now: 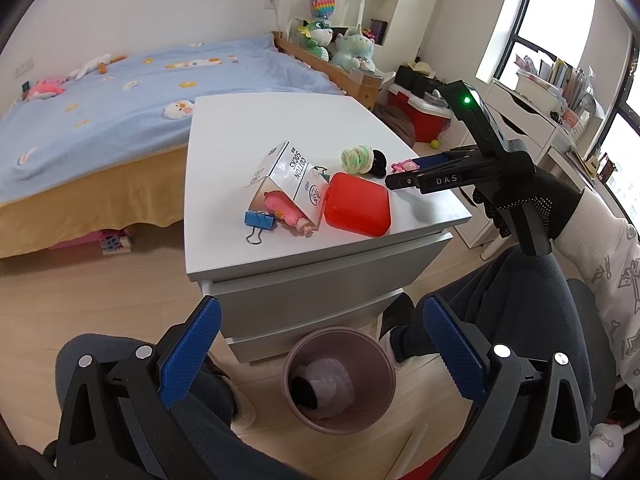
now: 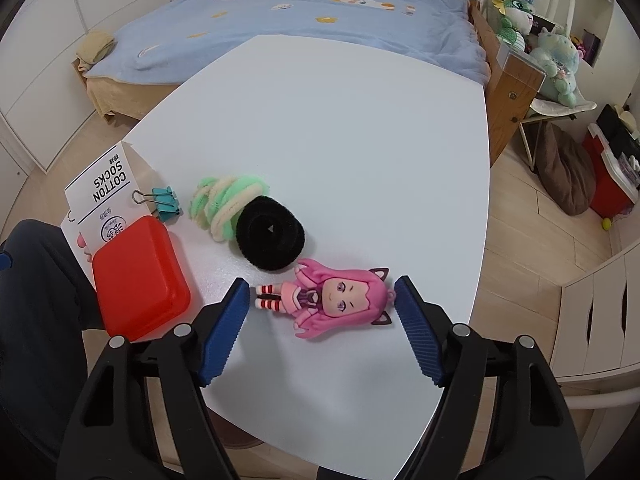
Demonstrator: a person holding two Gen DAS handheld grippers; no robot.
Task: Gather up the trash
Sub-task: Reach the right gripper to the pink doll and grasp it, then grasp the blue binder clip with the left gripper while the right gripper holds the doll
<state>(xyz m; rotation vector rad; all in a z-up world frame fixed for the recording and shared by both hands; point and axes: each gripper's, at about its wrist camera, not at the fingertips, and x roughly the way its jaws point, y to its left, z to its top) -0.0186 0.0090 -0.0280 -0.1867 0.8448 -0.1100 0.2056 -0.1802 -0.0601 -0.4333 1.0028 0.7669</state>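
Near the desk's (image 2: 340, 128) front right corner, the pink-haired doll (image 2: 324, 298) is lying flat between the spread fingers of my right gripper (image 2: 320, 312), its long axis running across the gap, feet toward the left finger, head toward the right. I cannot tell whether either pad is touching it. Behind it, the far desk surface is lying bare up to the bed (image 2: 280, 16). Just beyond the doll I am seeing a black hair ring (image 2: 270, 236) touching a green-and-cream one (image 2: 220, 204), then a teal binder clip (image 2: 166, 202), a red box (image 2: 140, 280) and a sock carton (image 2: 104, 184). My left gripper (image 1: 320, 356) is hanging spread and empty above the bin (image 1: 340, 380) on the floor.
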